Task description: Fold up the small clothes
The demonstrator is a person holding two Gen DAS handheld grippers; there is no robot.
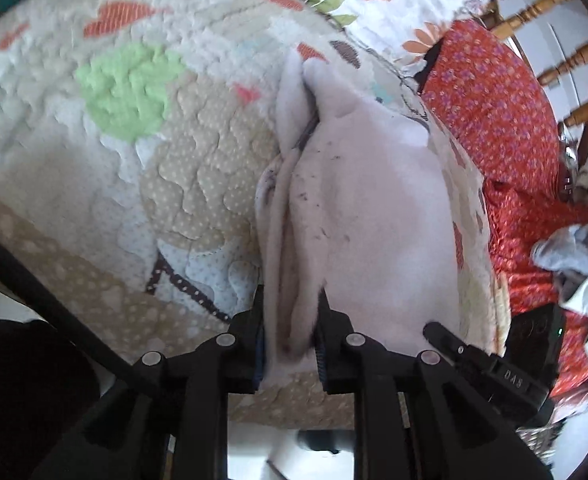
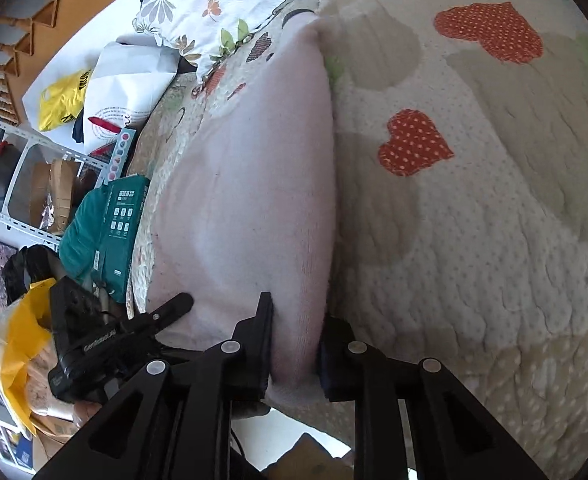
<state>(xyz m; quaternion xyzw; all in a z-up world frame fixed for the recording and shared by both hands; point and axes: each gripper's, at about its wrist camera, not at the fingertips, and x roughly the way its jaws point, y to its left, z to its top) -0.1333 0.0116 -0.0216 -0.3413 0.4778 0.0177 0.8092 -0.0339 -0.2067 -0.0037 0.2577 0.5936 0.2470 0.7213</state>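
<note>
1. My left gripper (image 1: 290,332) is pinched narrow on the near edge of the white garment (image 1: 366,216); bunched cloth fills the gap between its two black fingers.
2. My right gripper (image 2: 296,344) is likewise clamped on a near edge of the same white cloth, the fabric squeezed between its pads.
3. The garment lies stretched away from both tools across the quilted bedspread (image 1: 106,168) — cream, with orange hearts and a green patch. In the left view it shows small dark specks and folds along its left side.
4. In the left view the other tool (image 1: 494,368) sits low right, its body marked "DAS".
5. In the right view the other tool's side (image 2: 106,340) carries white lettering, too blurred for me to read.
6. Left of the bed, the right view shows a teal box (image 2: 122,224) with white icons and print I cannot read, and a yellow bag (image 2: 64,100) with dark letters — also illegible.
7. A red floral fabric (image 1: 506,120) lies right of the quilt in the left view, a wooden chair (image 1: 554,32) behind it.
</note>
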